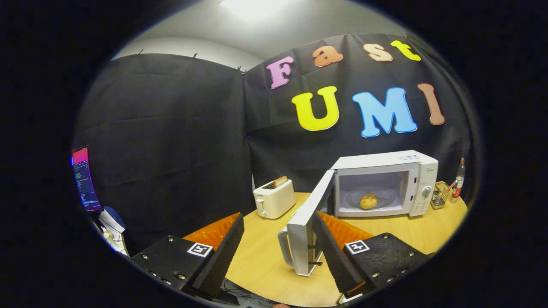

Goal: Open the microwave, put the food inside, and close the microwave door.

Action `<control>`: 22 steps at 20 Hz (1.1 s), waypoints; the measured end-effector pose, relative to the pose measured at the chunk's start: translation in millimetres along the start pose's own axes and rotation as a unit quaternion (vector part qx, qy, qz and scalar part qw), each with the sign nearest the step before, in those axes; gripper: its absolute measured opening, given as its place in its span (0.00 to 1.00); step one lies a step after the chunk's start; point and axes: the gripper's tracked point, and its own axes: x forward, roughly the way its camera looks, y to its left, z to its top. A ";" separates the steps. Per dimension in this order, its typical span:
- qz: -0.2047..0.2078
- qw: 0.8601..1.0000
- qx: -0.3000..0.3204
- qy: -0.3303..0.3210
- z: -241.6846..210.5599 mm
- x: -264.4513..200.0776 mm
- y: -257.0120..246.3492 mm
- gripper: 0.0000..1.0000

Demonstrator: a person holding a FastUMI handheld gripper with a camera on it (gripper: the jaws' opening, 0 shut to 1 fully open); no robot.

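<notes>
You are looking along your gripper (274, 252) at a light wooden table (265, 261) with a rounded front edge, set inside a booth walled with black cloth (171, 128). Above the cloth you see a plain pale ceiling with a bright light (252, 6) glaring near the top.

Your gripper's two fingers are spread wide apart and hold nothing; bare tabletop lies between them. The right finger (336, 252) overlaps the inner face of the microwave door (306, 226), though you cannot tell whether it touches.

The white microwave (385, 184) sits toward the table's far right corner, well beyond your fingers. Its door is swung wide open toward you, hinged on the left, with its handle (284, 248) facing outward on the near end. Inside the lit cavity, the food (368, 201), a small round golden bun, rests on the glass turntable plate (383, 199).

Left of the microwave, near the table's far edge, stands a white toaster (274, 199) with a slice of bread (279, 181) poking from its slot. Right of the microwave, at the table's far right edge, you find a small wire basket (439, 195) and just beside it a slim bottle (458, 178) with a red cap.

Off the table's left side, a lit screen (84, 179) glows against the cloth, with some blue and white equipment (112, 222) below it.
</notes>
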 end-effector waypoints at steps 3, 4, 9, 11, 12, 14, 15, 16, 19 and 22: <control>0.023 0.999 -0.011 0.020 -13.6 12.2 21.9 0.97; 0.031 0.999 -0.016 0.028 -18.5 17.2 28.4 0.97; 0.060 0.996 -0.023 0.064 -48.0 46.3 50.2 0.97; 0.061 0.995 -0.024 0.077 -57.8 60.7 51.0 0.98; 0.061 0.994 -0.024 0.083 -62.7 67.7 51.2 0.98; 0.056 0.993 -0.025 0.096 -71.0 80.0 47.5 0.97; 0.051 0.993 -0.025 0.105 -76.5 86.6 44.2 0.95; 0.049 0.992 -0.023 0.116 -81.5 92.1 39.9 0.76; 0.022 0.991 -0.017 0.128 -87.6 102.8 20.1 0.41; -0.007 0.992 -0.022 0.123 -82.1 110.9 1.8 0.15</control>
